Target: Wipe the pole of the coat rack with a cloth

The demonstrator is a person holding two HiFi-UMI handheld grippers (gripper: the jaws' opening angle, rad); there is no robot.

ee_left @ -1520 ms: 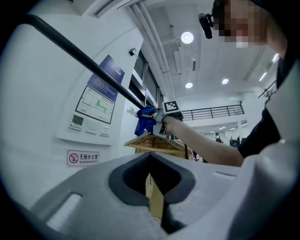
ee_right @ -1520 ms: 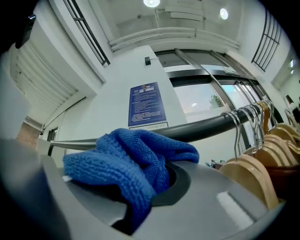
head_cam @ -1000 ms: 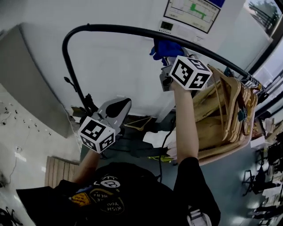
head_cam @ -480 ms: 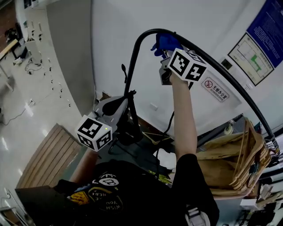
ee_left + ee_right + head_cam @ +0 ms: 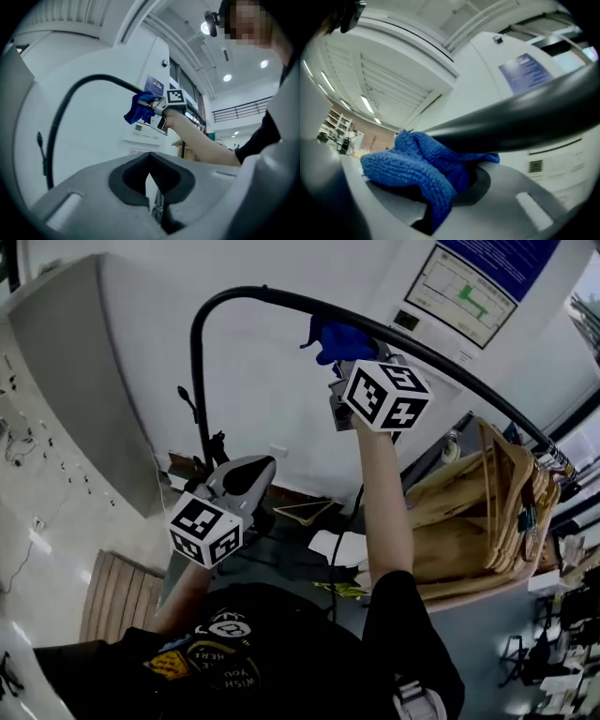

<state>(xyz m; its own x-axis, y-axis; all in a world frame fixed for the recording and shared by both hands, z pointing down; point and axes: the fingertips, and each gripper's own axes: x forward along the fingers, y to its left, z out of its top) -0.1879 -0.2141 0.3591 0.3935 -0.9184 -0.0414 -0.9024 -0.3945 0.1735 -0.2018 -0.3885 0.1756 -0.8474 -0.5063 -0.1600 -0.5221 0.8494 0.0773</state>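
Observation:
The coat rack's black pole point(image 5: 230, 298) rises at the left, bends over and runs down to the right. My right gripper point(image 5: 343, 360) is raised to it and shut on a blue cloth point(image 5: 336, 337), which presses against the pole's underside just right of the bend. In the right gripper view the blue cloth point(image 5: 417, 171) bunches over the jaws of the right gripper point(image 5: 440, 185) under the dark pole point(image 5: 525, 117). My left gripper point(image 5: 251, 471) hangs lower, beside the upright part, shut and empty. In the left gripper view the left gripper point(image 5: 150, 165) points toward the cloth point(image 5: 139, 107).
Several wooden hangers point(image 5: 487, 512) hang bunched at the pole's right end. A chart poster point(image 5: 464, 284) is on the white wall behind. A grey panel point(image 5: 66, 381) stands at the left, a wooden pallet point(image 5: 111, 607) lies on the floor, and clutter point(image 5: 309, 549) lies under the rack.
The head view has swung about. The right gripper stays on the pole with the cloth, now a little further right of the bend than half a second ago. The left gripper stays low.

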